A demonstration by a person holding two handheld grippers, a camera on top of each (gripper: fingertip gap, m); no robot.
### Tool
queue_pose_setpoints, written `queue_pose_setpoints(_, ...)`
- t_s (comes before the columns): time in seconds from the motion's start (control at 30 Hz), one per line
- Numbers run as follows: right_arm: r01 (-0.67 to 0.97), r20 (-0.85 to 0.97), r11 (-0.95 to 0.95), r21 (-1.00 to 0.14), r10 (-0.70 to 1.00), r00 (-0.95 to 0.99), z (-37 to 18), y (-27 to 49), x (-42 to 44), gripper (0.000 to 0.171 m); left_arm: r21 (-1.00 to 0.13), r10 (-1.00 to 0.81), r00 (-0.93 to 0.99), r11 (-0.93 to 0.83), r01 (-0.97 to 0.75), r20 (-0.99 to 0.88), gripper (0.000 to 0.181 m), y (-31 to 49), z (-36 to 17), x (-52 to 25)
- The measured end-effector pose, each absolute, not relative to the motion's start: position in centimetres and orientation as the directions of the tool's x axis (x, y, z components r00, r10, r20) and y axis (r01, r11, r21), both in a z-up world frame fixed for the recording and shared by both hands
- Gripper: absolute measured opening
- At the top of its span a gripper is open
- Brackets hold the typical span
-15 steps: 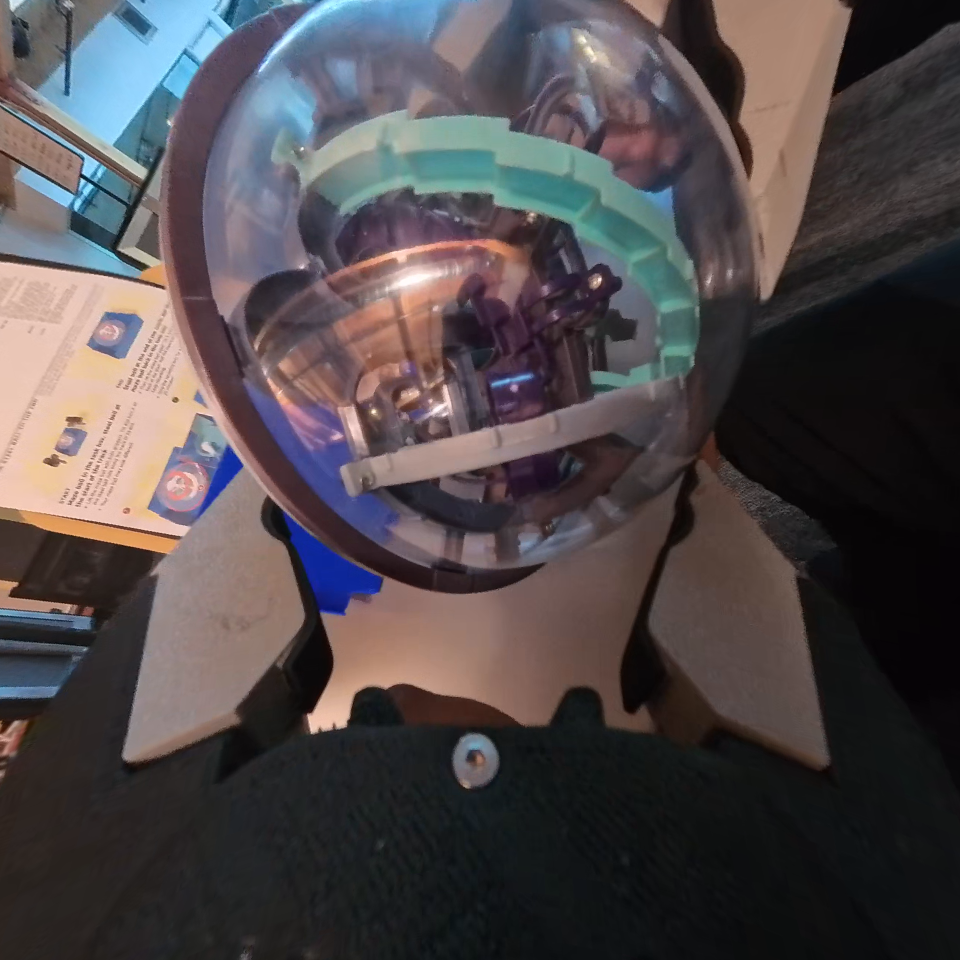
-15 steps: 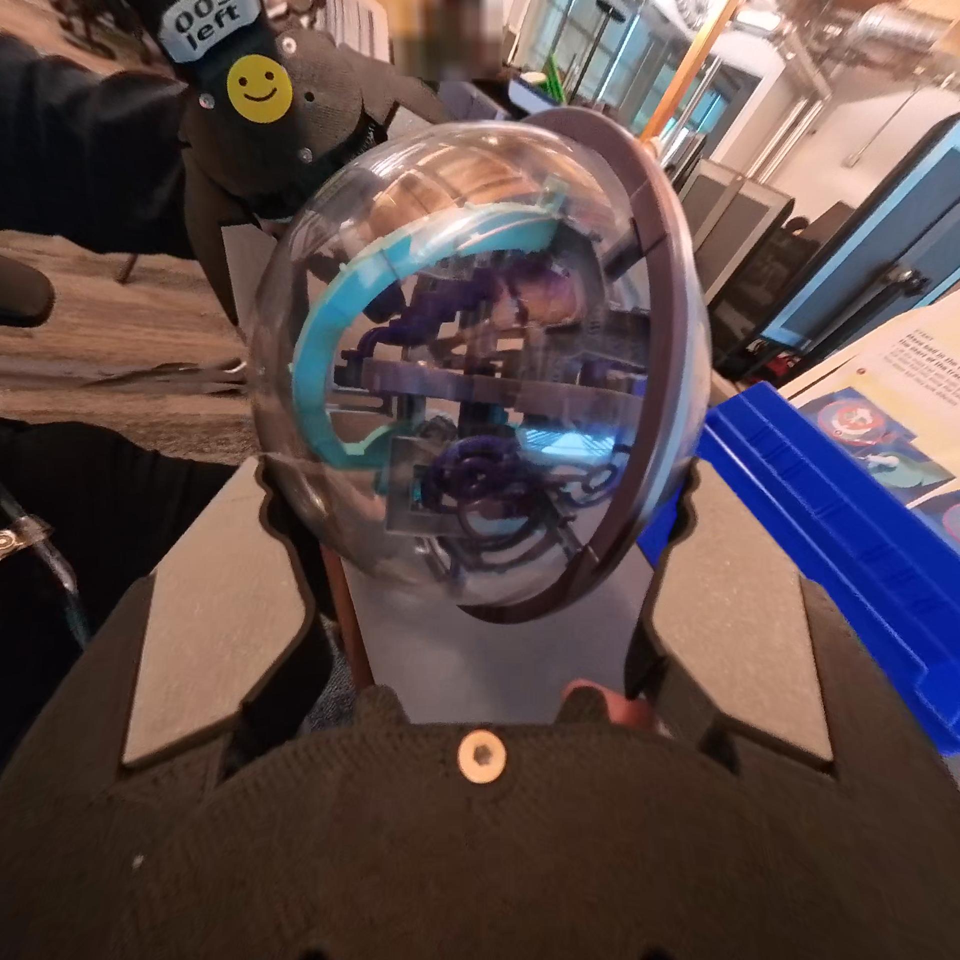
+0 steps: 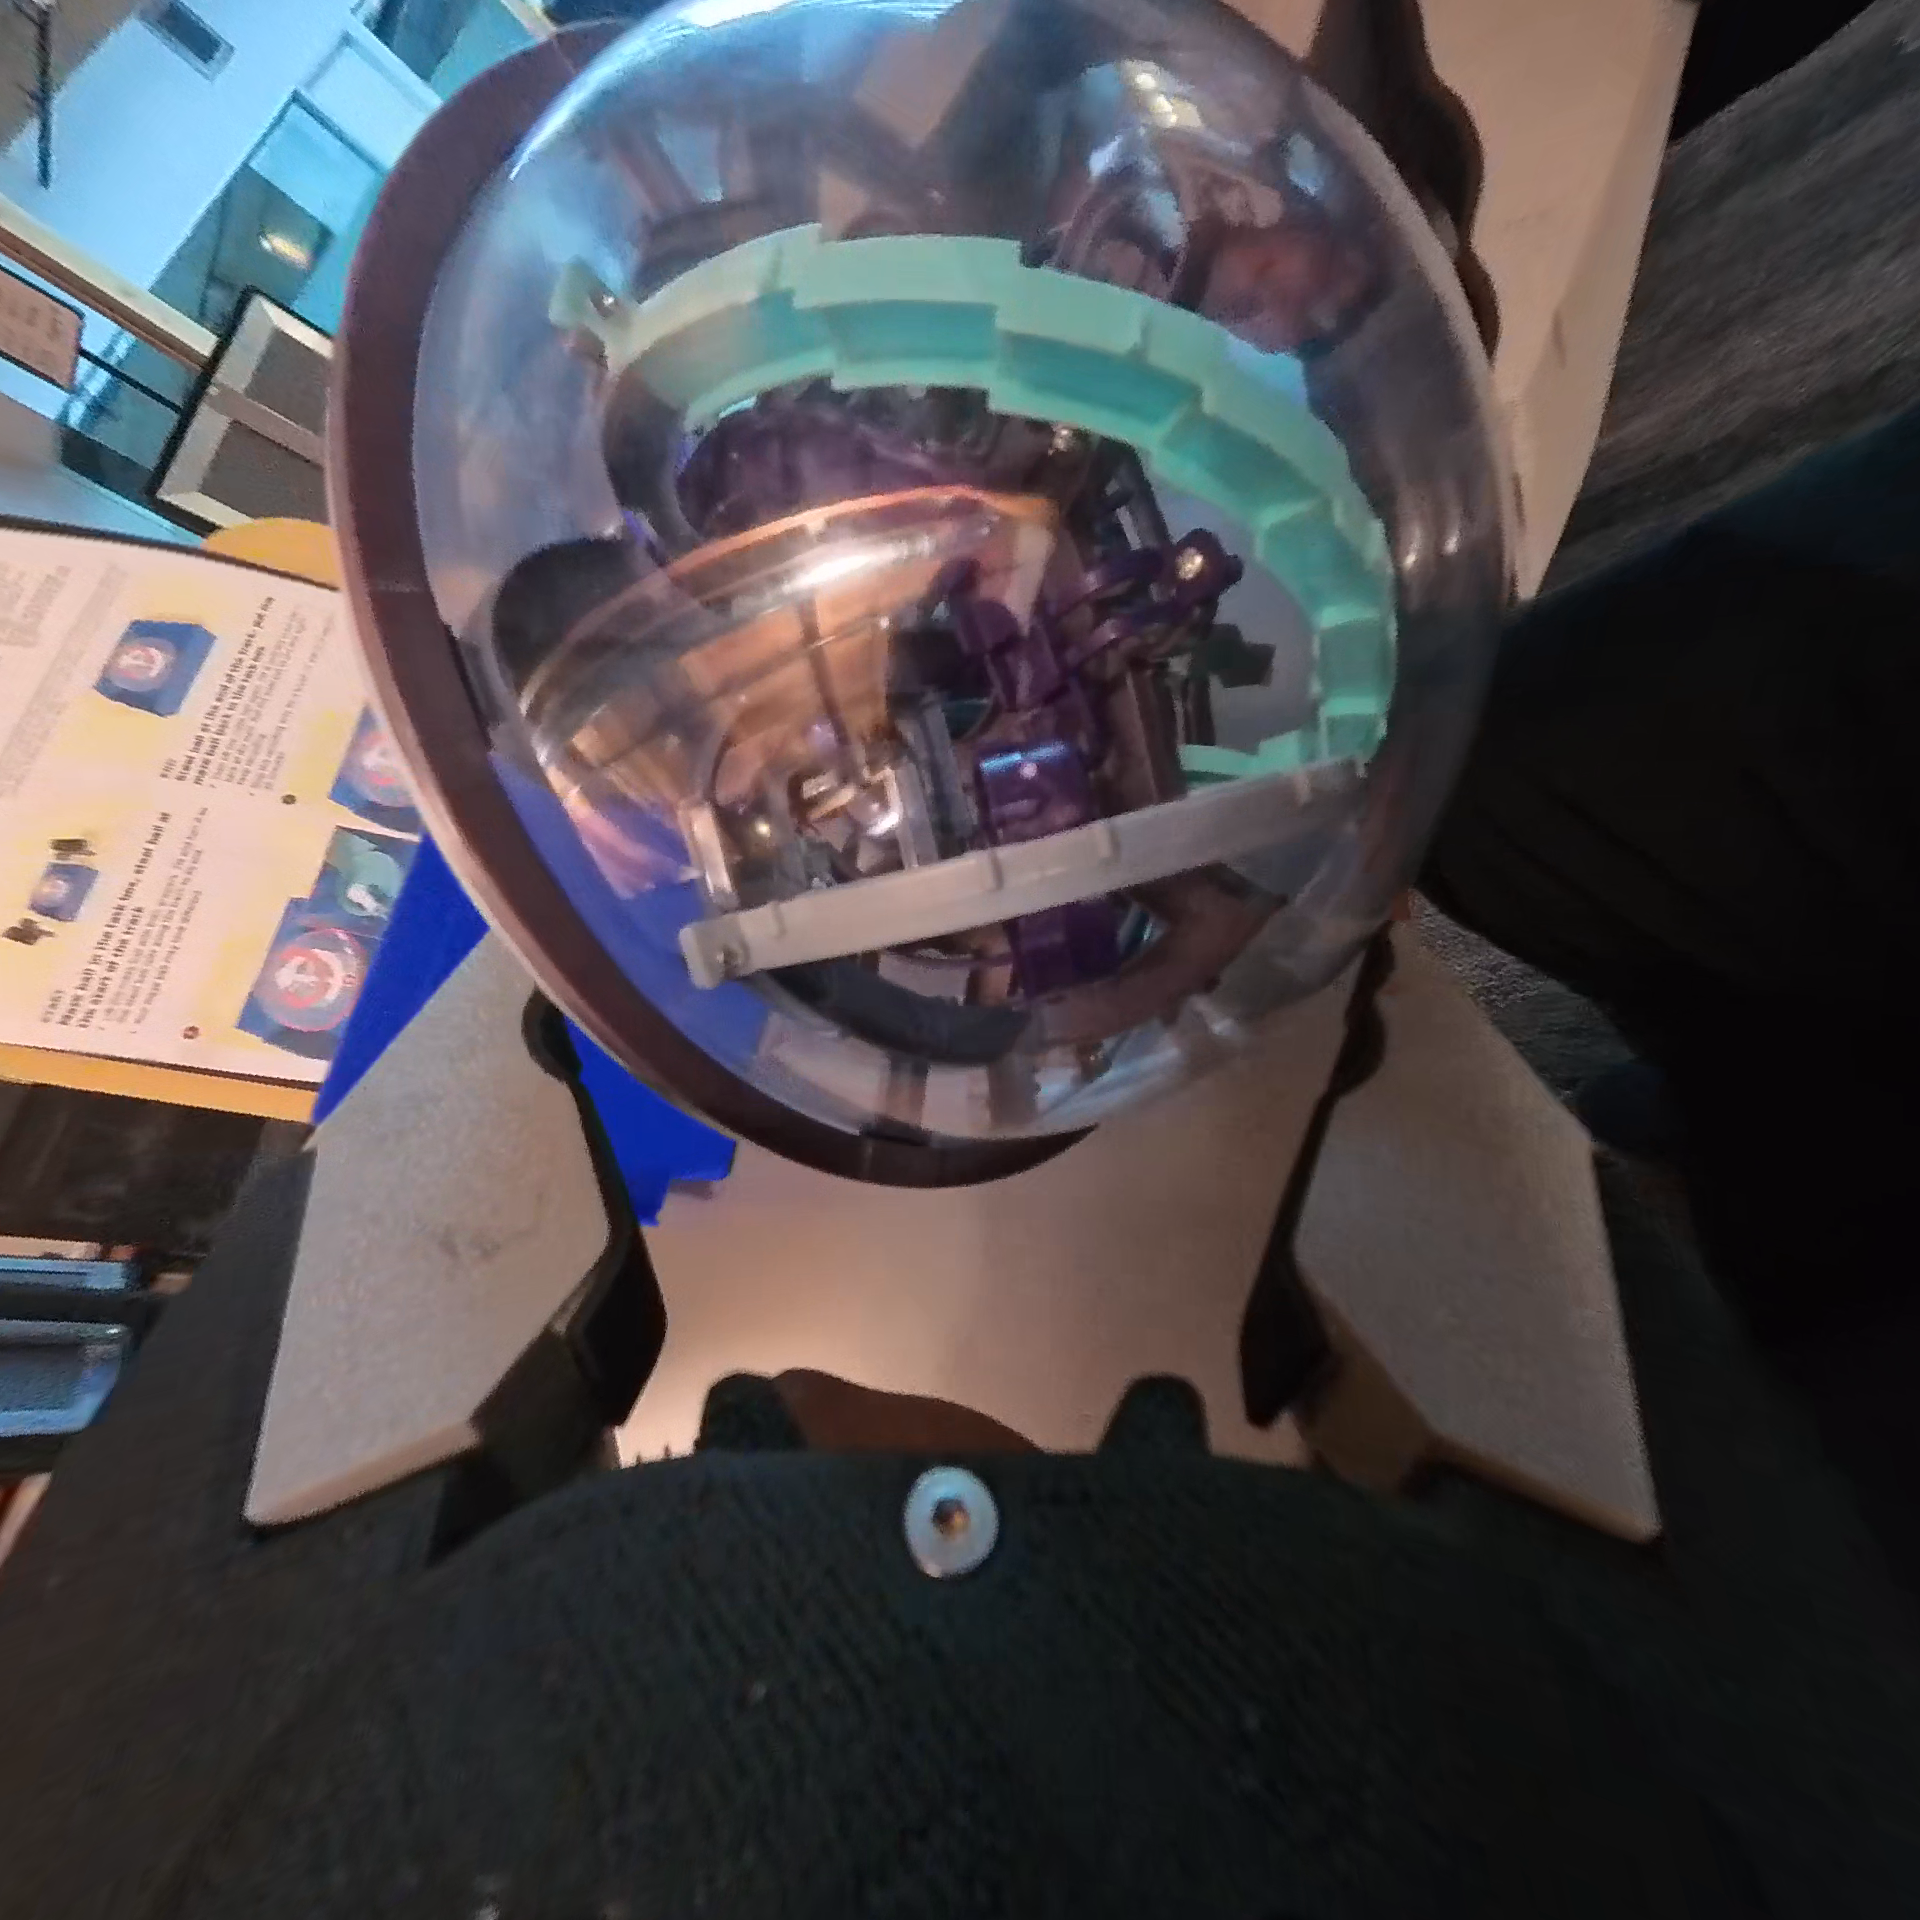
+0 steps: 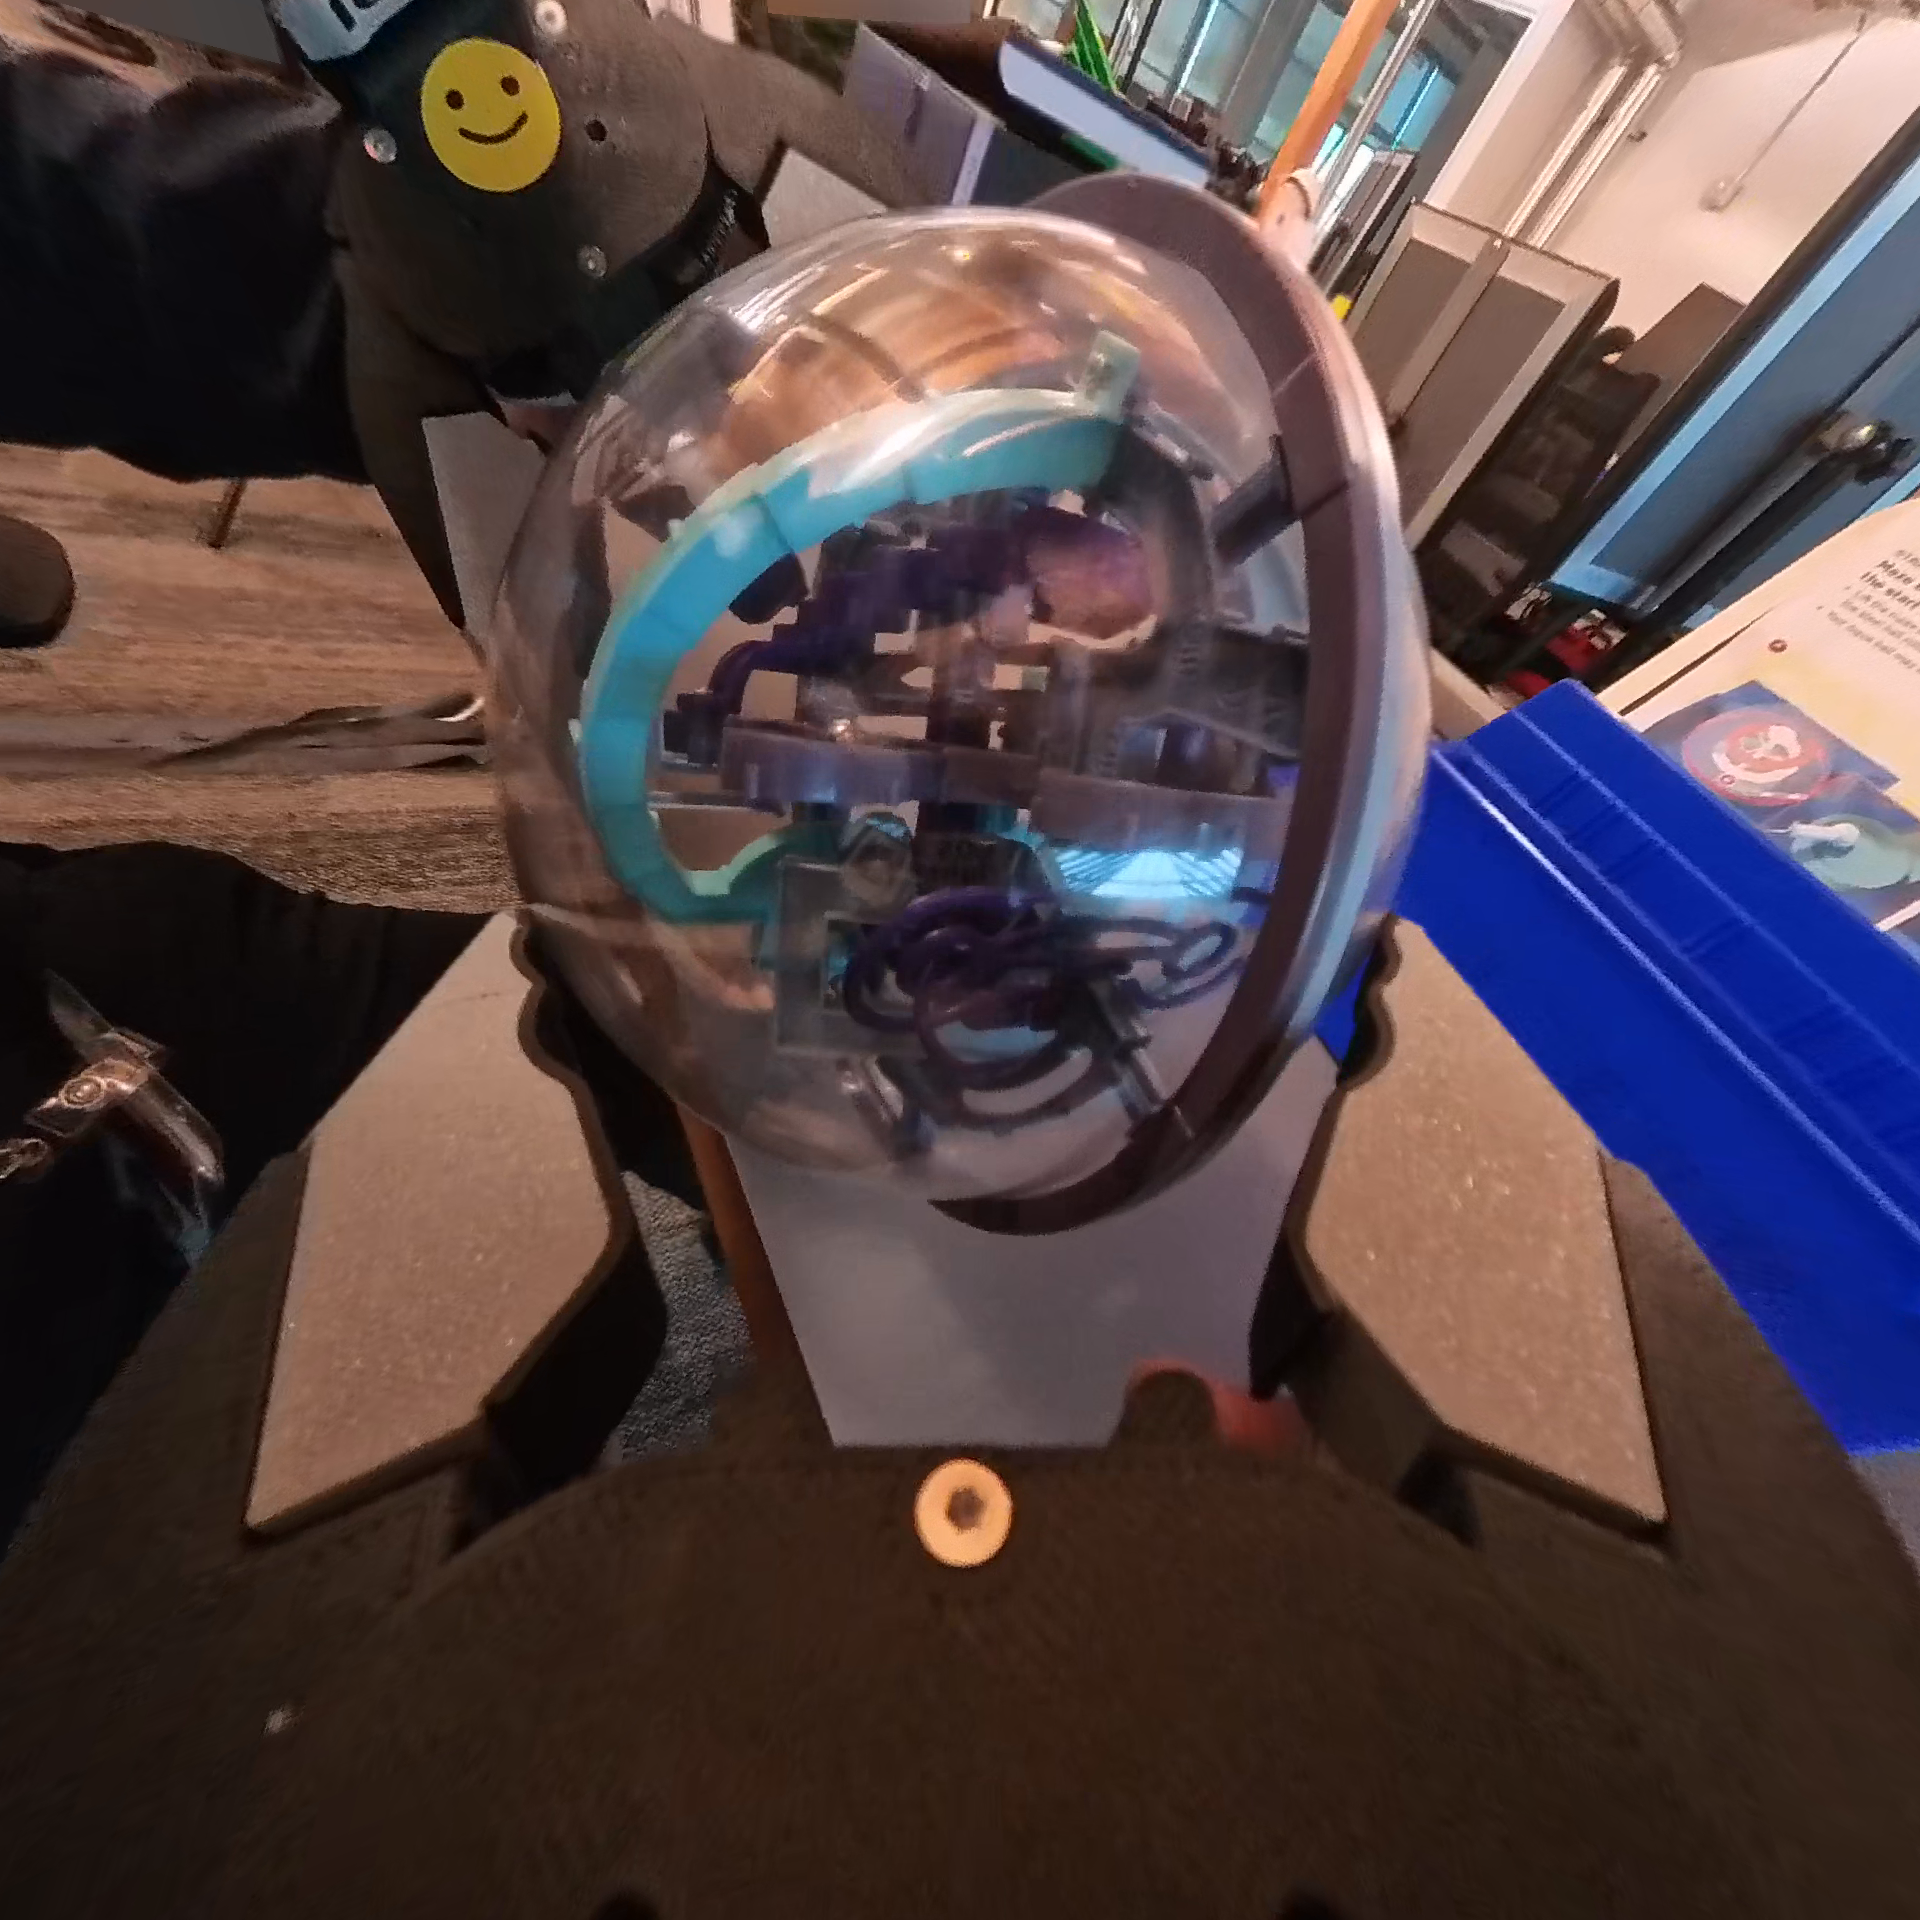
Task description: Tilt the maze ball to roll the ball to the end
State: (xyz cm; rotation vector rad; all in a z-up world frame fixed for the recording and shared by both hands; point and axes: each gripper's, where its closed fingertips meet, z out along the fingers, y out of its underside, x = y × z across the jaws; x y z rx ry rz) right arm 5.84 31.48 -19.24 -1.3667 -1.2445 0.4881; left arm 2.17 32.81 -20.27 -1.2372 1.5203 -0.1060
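The maze ball (image 3: 935, 623) is a clear sphere with a dark ring around its middle. Inside are a teal curved track (image 3: 1039, 322), a grey straight track and purple tracks. My left gripper (image 3: 956, 997) is shut on it, with its fingers pressing the lower sides. In the right wrist view the maze ball (image 4: 956, 675) is tilted, ring to the right. My right gripper (image 4: 951, 945) is shut on it from the opposite side. The left gripper's body, with a yellow smiley sticker (image 4: 488, 114), shows behind the ball. I cannot clearly make out the small ball inside.
A blue plastic bin (image 4: 1662, 987) lies to the right, also visible in the left wrist view (image 3: 644, 1132). A printed instruction sheet (image 3: 156, 779) lies beyond it. A person's dark clothing (image 4: 156, 987) is at the left, over grey carpet.
Almost nothing has changed. Both grippers keep their hold. In the right wrist view the left gripper's body sits slightly higher and the ball is tipped a touch.
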Motion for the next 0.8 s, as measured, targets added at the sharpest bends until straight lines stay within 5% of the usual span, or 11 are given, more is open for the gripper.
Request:
queue_pose_setpoints(0.03,0.379,0.363,0.224,-0.898,0.864,0.348,-19.4,31.5,5.8,0.145,-0.648,-0.732,0.169,0.441,-0.622,-0.660,0.145,32.9,-20.5,2.2)
queue_pose_setpoints(0.8,0.382,0.462,0.307,-0.871,0.775,0.431,-19.3,31.6,5.7,0.145,-0.560,-0.662,0.086,0.548,-0.621,-0.744,0.145,33.6,-20.3,1.9)
